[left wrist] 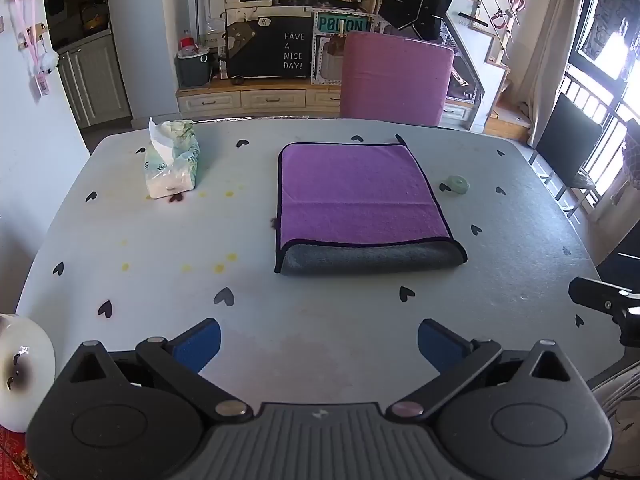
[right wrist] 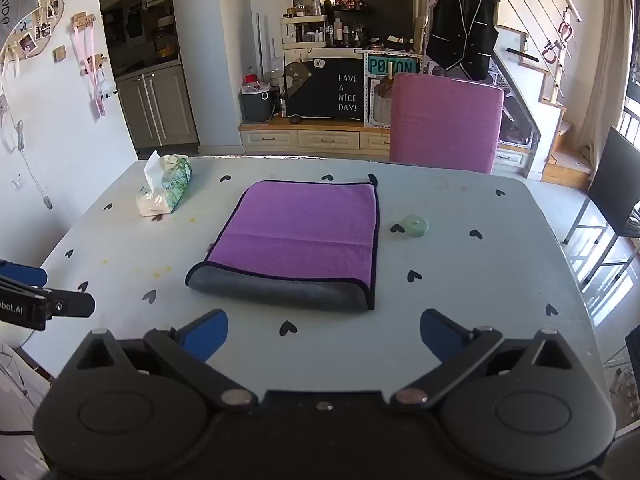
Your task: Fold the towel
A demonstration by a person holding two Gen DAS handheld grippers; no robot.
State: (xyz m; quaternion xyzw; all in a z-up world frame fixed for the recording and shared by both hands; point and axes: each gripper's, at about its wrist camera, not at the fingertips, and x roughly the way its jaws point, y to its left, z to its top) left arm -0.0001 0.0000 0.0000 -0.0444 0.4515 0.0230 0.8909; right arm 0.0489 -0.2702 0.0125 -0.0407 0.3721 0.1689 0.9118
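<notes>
A purple towel [left wrist: 356,196] with a dark hem lies folded on the light table [left wrist: 280,300], its grey underside showing as a rolled fold along the near edge. It also shows in the right wrist view [right wrist: 300,232]. My left gripper [left wrist: 319,344] is open and empty, held above the table well short of the towel's near edge. My right gripper [right wrist: 324,334] is open and empty, just short of the towel's grey fold. Part of the left gripper [right wrist: 40,304] shows at the left edge of the right wrist view.
A tissue pack [left wrist: 172,160] lies at the back left of the table. A small green round object [left wrist: 458,183] sits right of the towel. A pink chair [left wrist: 394,76] stands behind the far edge. A white roll [left wrist: 20,368] is at the near left.
</notes>
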